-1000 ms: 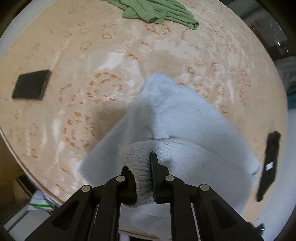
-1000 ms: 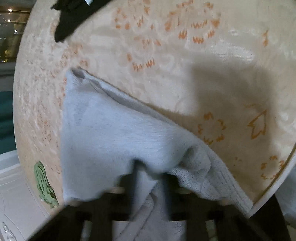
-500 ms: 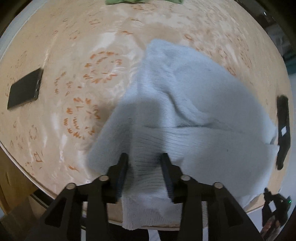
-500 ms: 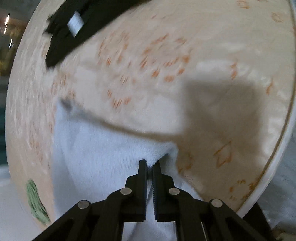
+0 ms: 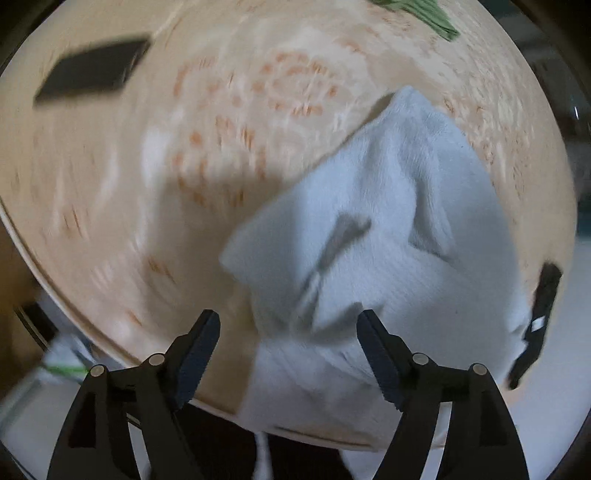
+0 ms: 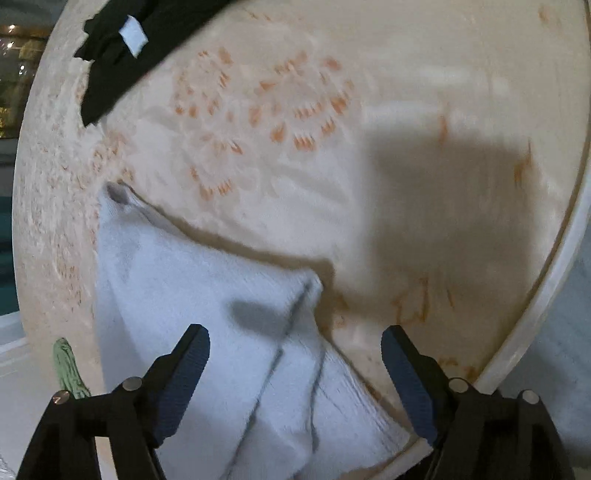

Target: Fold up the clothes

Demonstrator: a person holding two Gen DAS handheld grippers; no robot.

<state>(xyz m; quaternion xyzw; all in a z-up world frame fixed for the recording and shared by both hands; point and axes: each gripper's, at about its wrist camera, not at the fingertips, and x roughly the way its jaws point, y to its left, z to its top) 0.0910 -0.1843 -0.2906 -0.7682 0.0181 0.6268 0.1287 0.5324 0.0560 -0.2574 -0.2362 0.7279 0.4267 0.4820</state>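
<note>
A pale blue fleecy garment (image 5: 388,229) lies crumpled on the round beige table (image 5: 110,177), its ribbed hem hanging over the near edge. My left gripper (image 5: 288,325) hovers over that hem, its jaws opening wide, cloth below them but no pad pressing on it. In the right wrist view the same pale blue garment (image 6: 192,291) lies at lower left, one folded corner pointing toward the table's middle. My right gripper (image 6: 295,343) is opening too, its fingers spread on either side of the ribbed edge without touching it.
A black flat device (image 5: 92,70) lies at the table's far left. A green garment (image 5: 424,14) sits at the far edge, also seen as a green garment (image 6: 68,365). A black garment with a white tag (image 6: 122,48) lies nearby, also visible as a black garment (image 5: 535,325).
Both grippers were shut on the pale blue garment's ribbed edge and have let it go; the cloth has dropped onto the table. The left gripper moved down and sideways.
</note>
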